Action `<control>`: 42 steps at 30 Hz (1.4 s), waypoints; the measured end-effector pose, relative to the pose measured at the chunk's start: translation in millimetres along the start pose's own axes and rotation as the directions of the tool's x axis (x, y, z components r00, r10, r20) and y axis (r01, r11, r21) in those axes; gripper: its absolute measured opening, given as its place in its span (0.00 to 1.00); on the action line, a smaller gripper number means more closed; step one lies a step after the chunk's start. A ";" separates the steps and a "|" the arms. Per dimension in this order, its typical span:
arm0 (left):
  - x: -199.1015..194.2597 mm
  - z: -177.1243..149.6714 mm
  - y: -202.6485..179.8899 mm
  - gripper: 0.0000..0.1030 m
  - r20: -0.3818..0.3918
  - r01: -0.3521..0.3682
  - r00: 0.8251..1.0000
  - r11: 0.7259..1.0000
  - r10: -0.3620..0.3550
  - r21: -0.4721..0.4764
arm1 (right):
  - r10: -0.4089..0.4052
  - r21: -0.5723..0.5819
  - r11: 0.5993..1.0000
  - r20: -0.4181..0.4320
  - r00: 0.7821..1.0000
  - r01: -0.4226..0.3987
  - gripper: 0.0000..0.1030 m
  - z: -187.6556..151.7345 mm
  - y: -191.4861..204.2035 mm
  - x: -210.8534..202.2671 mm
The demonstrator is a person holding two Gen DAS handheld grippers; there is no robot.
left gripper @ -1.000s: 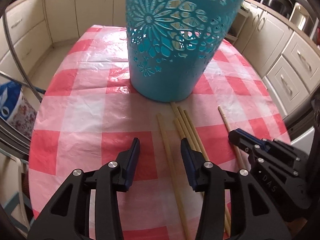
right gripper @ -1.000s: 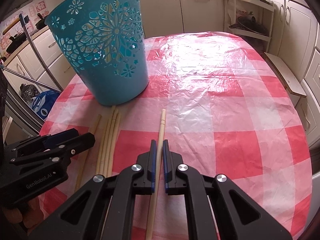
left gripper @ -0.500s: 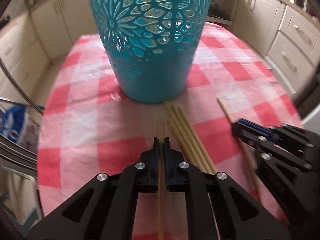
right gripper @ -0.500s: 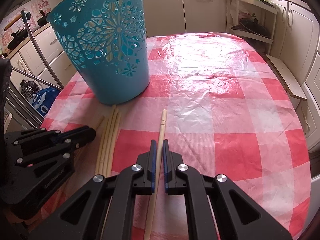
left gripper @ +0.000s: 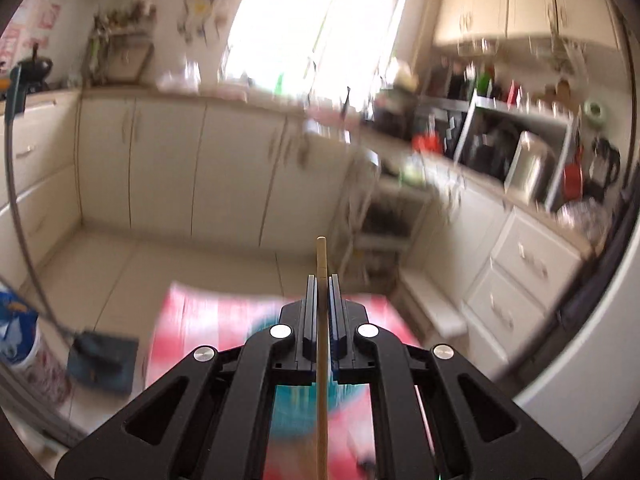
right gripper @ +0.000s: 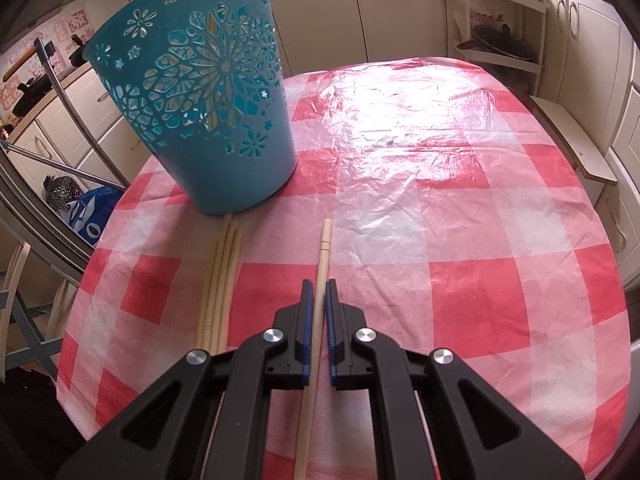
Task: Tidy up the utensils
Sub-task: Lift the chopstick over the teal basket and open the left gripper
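Note:
My left gripper (left gripper: 321,280) is shut on a wooden chopstick (left gripper: 321,252) and holds it high above the table, with its tip sticking out past the fingers. Blurred below it are the teal cut-out basket (left gripper: 296,400) and the red-checked cloth (left gripper: 192,312). My right gripper (right gripper: 316,286) is low over the table, shut on a second chopstick (right gripper: 325,244) that still lies on the cloth. The basket (right gripper: 200,96) stands upright at the far left of the table (right gripper: 440,200). Three more chopsticks (right gripper: 224,272) lie side by side in front of it.
Cream cabinets and drawers (left gripper: 528,264) surround the table. A metal shelf rack (right gripper: 500,40) stands behind it on the right. Chair tubing (right gripper: 72,112) and a blue bag (right gripper: 92,212) are off the left edge. The right half of the cloth holds nothing.
My left gripper closed on a chopstick, lifted it well off the table and tilted up toward the kitchen. It has left the right wrist view. The right gripper has stayed still.

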State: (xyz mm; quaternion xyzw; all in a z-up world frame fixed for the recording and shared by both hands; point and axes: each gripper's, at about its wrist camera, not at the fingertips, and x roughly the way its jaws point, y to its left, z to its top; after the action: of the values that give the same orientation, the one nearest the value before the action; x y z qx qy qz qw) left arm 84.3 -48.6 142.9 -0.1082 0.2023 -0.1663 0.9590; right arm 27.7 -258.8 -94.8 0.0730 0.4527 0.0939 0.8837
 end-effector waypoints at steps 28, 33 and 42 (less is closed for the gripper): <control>-3.5 -107.9 39.4 0.71 -0.132 -0.273 0.956 0.959 0.263 -0.069 | -0.012 -0.053 0.999 0.023 1.000 0.013 0.06 -3.6 5.1 -0.6; 1.8 -123.1 39.8 0.71 -0.197 -0.285 0.942 0.958 0.273 -0.034 | 0.033 0.008 0.999 0.065 0.997 -0.033 0.06 -3.7 -4.8 -11.6; 3.0 -113.7 62.0 0.73 -0.224 -0.330 0.925 0.941 0.306 -0.080 | 0.261 0.082 0.952 0.286 0.922 -0.295 0.06 12.2 -8.6 -78.4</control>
State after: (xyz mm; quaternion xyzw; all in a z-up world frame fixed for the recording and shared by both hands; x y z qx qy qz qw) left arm 55.7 -8.5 23.0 -0.1113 0.3257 -0.0068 0.9389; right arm -6.4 -285.9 -27.9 0.2033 0.3170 0.1796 0.9088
